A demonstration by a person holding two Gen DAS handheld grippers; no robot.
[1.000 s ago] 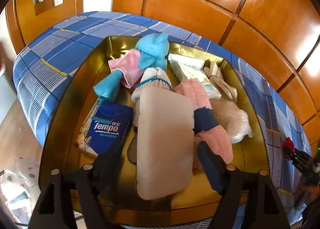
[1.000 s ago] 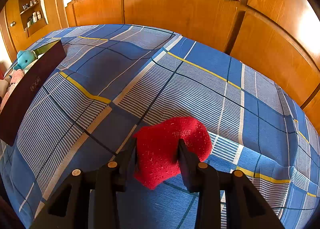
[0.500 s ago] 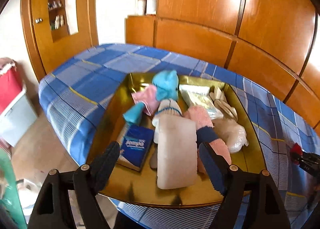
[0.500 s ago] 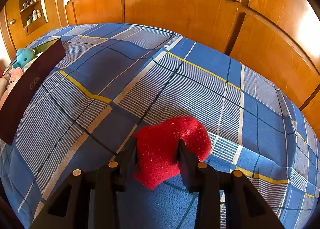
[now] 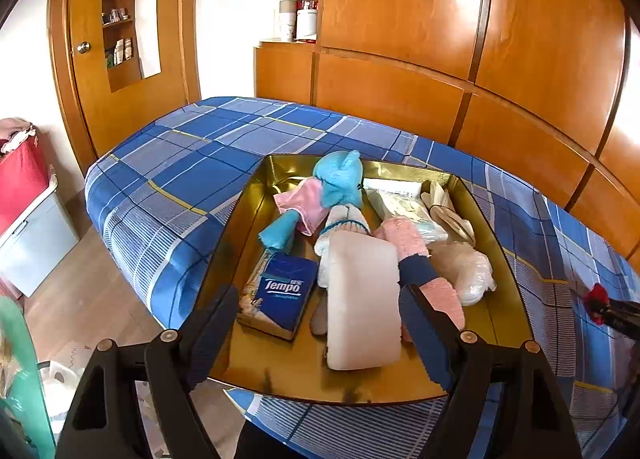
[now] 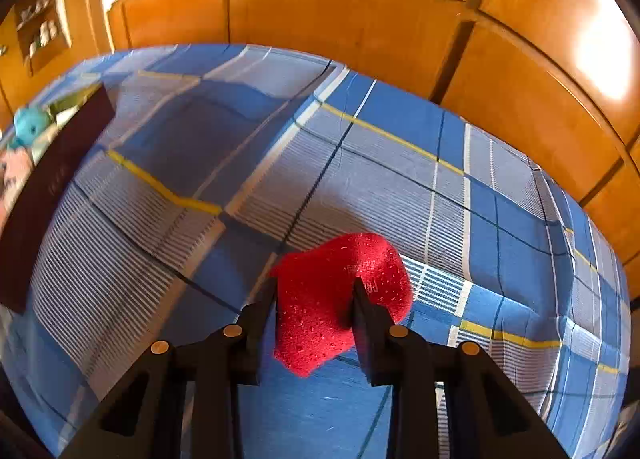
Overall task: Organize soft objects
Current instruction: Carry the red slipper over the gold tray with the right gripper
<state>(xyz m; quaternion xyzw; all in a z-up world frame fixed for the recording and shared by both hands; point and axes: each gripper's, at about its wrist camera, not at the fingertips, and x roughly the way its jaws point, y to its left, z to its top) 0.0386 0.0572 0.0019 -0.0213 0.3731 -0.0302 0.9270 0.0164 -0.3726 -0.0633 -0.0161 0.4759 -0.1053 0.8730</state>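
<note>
The right claw (image 6: 314, 309) is closing on a red sock (image 6: 340, 295) lying on the bed (image 6: 400, 187), the last loose item seen, while the left claw (image 5: 316, 333) hangs wide apart and empty over the gold tray (image 5: 236, 227) already packed with socks and a sponge (image 5: 362, 299).

A: Any lettering you can read?
B: "Tempo", white script on the blue tissue pack (image 5: 282, 291) lying in the gold tray (image 5: 248, 199).
A: And the red cloth (image 6: 340, 299)?
B: It carries faint raised letters, too small and blurred to read.
</note>
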